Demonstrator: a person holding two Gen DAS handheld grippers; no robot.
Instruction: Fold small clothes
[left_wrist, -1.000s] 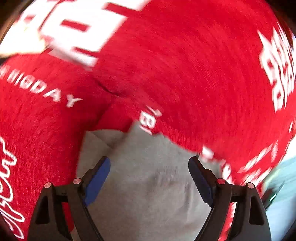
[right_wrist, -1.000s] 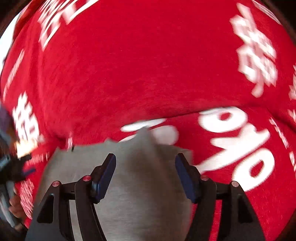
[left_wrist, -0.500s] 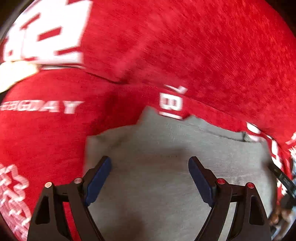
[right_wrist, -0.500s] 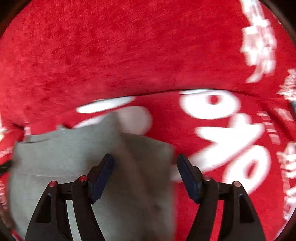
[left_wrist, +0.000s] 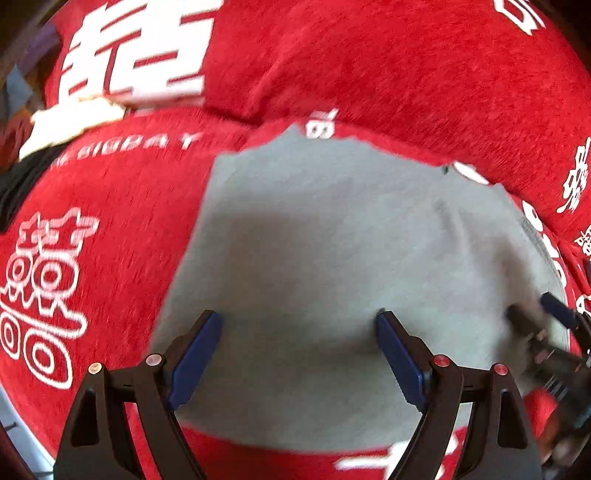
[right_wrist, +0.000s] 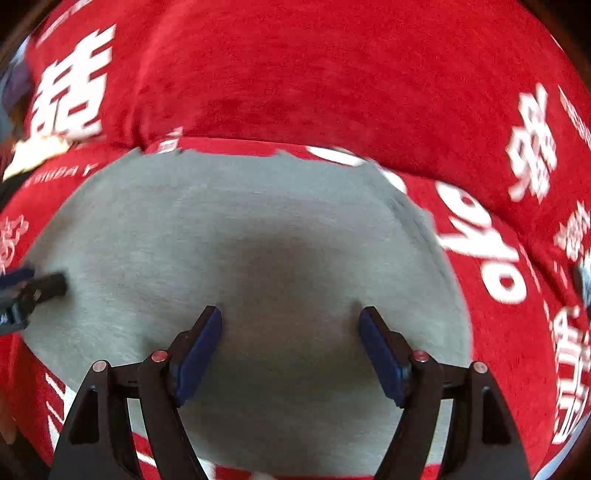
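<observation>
A small grey garment (left_wrist: 332, 258) lies flat on a red cloth with white lettering (left_wrist: 369, 62); it also fills the middle of the right wrist view (right_wrist: 240, 240). My left gripper (left_wrist: 299, 328) is open and empty over the garment's near left part. My right gripper (right_wrist: 290, 325) is open and empty over its near right part. The right gripper's tips show at the right edge of the left wrist view (left_wrist: 535, 321), and the left gripper's tips at the left edge of the right wrist view (right_wrist: 33, 284). The garment's near edge is partly hidden by the fingers.
The red cloth (right_wrist: 332, 74) rises in a fold or cushion behind the garment. A pale object (left_wrist: 70, 122) and dark clutter lie at the far left edge.
Both grippers have pulled back from the garment's far edge, so much more of the grey garment now shows, spread flat. Both stayed open.
</observation>
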